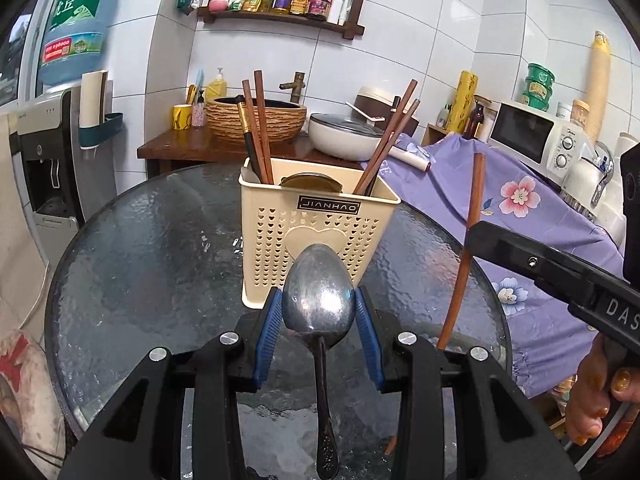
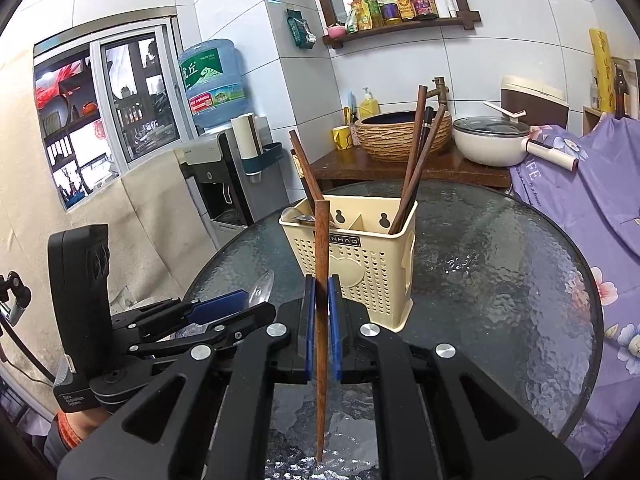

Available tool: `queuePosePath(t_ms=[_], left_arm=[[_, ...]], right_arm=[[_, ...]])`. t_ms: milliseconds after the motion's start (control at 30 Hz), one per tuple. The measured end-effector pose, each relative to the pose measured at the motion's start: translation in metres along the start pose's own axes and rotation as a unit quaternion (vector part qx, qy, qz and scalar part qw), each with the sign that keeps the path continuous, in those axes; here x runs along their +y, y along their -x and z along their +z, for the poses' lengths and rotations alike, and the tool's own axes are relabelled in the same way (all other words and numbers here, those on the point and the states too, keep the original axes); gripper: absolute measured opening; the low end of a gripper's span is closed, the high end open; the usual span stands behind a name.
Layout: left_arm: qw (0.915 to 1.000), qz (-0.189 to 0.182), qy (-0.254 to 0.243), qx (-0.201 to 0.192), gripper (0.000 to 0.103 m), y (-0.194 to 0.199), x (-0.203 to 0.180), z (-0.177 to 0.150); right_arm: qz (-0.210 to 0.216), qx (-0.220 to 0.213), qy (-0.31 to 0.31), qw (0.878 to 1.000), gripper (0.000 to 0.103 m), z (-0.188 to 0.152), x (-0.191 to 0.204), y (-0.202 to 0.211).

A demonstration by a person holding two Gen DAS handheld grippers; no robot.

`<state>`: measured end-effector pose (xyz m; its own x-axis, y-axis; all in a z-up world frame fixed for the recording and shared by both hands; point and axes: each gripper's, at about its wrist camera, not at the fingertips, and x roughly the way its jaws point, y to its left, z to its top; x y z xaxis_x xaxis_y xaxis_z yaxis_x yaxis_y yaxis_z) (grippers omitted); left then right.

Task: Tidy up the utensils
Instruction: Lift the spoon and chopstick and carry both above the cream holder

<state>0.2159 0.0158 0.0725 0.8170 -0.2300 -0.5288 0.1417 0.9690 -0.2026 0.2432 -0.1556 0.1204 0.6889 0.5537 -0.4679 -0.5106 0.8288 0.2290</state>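
Note:
A cream perforated utensil holder [image 1: 316, 236] stands on the round glass table [image 1: 160, 260], with several wooden chopsticks [image 1: 260, 128] and a metal spoon bowl inside. My left gripper [image 1: 318, 312] is shut on a metal spoon [image 1: 319, 296], bowl up, handle hanging down, just in front of the holder. My right gripper [image 2: 321, 300] is shut on a single brown chopstick [image 2: 321, 260], held upright in front of the holder [image 2: 360, 256]. The right gripper and its chopstick [image 1: 464, 264] show at the right of the left wrist view. The left gripper [image 2: 224, 304] shows at lower left in the right wrist view.
A wooden counter [image 1: 188, 148] behind the table holds a woven basin [image 1: 256, 116], a white pot [image 1: 344, 132] and a yellow mug [image 1: 182, 116]. A purple flowered cloth [image 1: 532, 216] covers the right side. A water dispenser [image 1: 48, 152] stands at the left.

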Motion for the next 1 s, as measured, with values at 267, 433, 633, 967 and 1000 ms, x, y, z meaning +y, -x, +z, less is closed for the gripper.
queuePosePath(t_ms=[267,433,633,967,1000], left_arm=[[1.0000,0.001,0.003,0.004,0.036,-0.004,0.001,-0.002],[0.9999,0.006,0.007,0.012,0.036,-0.016,0.004,-0.009],[0.9999,0.007,0.004,0.008,0.036,-0.020,0.004,-0.016],[0.9999,0.005,-0.008,0.004,0.036,-0.019,-0.003,-0.028],[1.0000,0.005,-0.006,0.004,0.036,-0.019,-0.002,-0.028]], right_arm=[[0.000,0.000,0.000,1.000,0.007,0.000,0.000,0.000],[0.001,-0.001,0.002,1.000,0.007,0.000,0.001,0.001],[0.000,-0.002,0.000,1.000,0.007,0.000,0.002,0.001],[-0.001,-0.002,-0.001,1.000,0.007,0.001,0.001,0.002],[-0.001,-0.002,-0.001,1.000,0.007,0.001,0.001,0.003]])
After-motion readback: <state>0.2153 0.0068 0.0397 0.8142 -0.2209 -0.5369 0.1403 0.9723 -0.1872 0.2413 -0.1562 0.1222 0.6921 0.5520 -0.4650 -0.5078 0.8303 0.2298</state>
